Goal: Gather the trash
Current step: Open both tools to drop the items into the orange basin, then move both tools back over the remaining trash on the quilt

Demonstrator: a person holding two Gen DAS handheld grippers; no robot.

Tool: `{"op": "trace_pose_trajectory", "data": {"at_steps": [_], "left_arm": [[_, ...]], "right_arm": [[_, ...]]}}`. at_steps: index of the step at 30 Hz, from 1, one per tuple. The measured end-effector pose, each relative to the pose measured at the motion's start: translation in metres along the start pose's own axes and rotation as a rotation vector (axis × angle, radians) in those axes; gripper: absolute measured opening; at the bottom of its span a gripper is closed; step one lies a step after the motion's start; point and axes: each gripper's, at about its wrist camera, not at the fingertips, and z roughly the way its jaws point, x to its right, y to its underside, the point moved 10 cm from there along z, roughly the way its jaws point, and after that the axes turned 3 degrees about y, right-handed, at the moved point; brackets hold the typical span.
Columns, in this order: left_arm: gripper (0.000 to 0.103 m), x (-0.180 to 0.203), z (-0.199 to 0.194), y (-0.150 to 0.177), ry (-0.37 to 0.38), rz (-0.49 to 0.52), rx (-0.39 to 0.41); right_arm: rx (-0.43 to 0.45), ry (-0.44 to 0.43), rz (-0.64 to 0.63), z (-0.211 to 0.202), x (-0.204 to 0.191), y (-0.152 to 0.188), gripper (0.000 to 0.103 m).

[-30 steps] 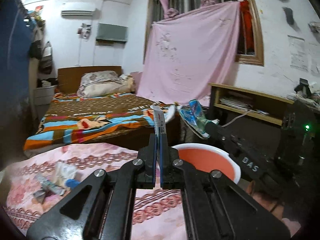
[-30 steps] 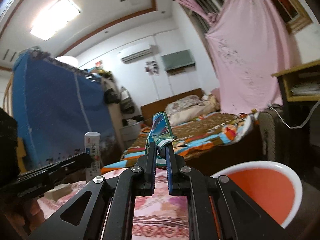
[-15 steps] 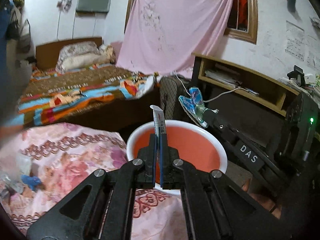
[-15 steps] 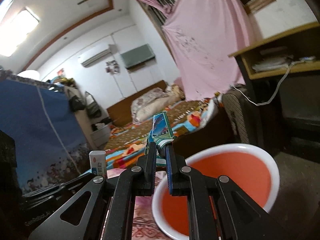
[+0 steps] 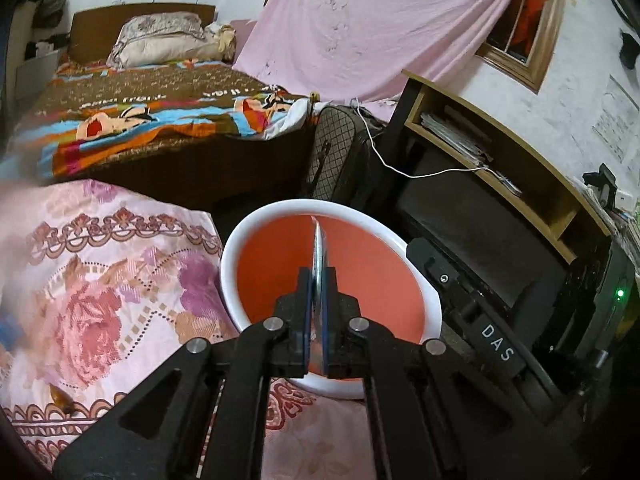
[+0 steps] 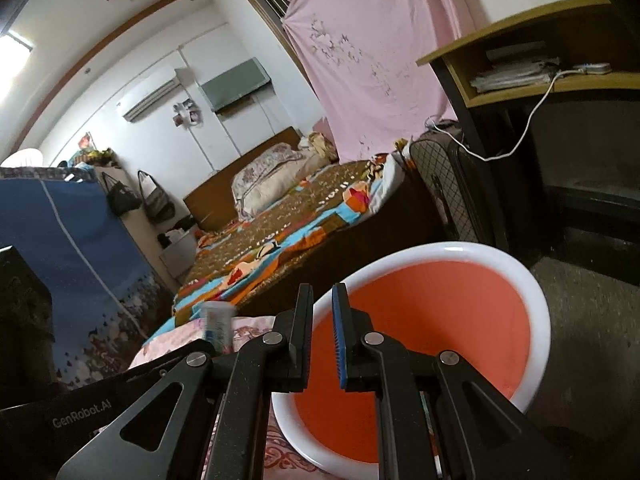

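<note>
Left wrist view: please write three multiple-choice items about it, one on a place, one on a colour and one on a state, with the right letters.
1. The left gripper points over: A the bed; B the basin; C the shelf.
2. The basin's inside is: A orange-red; B blue; C green.
3. The left jaws are: A wide open and empty; B shut on a cup; C shut on a flat packet.
Answers: B, the basin's floor shows behind the jaws; A, orange-red within a white rim; C, the packet's edge sticks out between closed jaws.
</note>
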Motion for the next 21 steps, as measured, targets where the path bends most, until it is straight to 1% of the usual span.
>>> {"op": "trace_pose_trajectory", "data": {"at_steps": [4,7,12,14,17,19,21], "left_arm": [[0.0,-0.003,0.001,0.001,0.0,-0.013,-0.007],[0.0,-0.005,-0.003,0.0,-0.007,-0.01,0.003],[0.002,-0.012,-0.017,-0.004,-0.036,-0.006,0.059],[0.007,-0.017,-0.022,-0.006,-0.05,-0.007,0.08],[0.01,-0.027,-0.036,-0.009,-0.086,-0.007,0.123],[0.013,-0.034,-0.045,-0.01,-0.109,-0.008,0.148],[0.017,-0.041,-0.054,-0.01,-0.133,-0.01,0.171]], "right_arm": [[-0.009,0.003,0.01,0.0,0.002,0.001,0.009],[-0.013,0.004,0.008,0.0,0.002,0.002,0.009],[0.003,0.006,-0.014,-0.003,-0.003,-0.002,0.01],[0.014,0.003,-0.027,-0.005,-0.005,-0.004,0.011],[0.034,-0.001,-0.048,-0.008,-0.01,-0.005,0.015],[0.045,-0.005,-0.062,-0.01,-0.015,-0.006,0.023],[0.059,-0.014,-0.075,-0.013,-0.02,-0.005,0.026]]}}
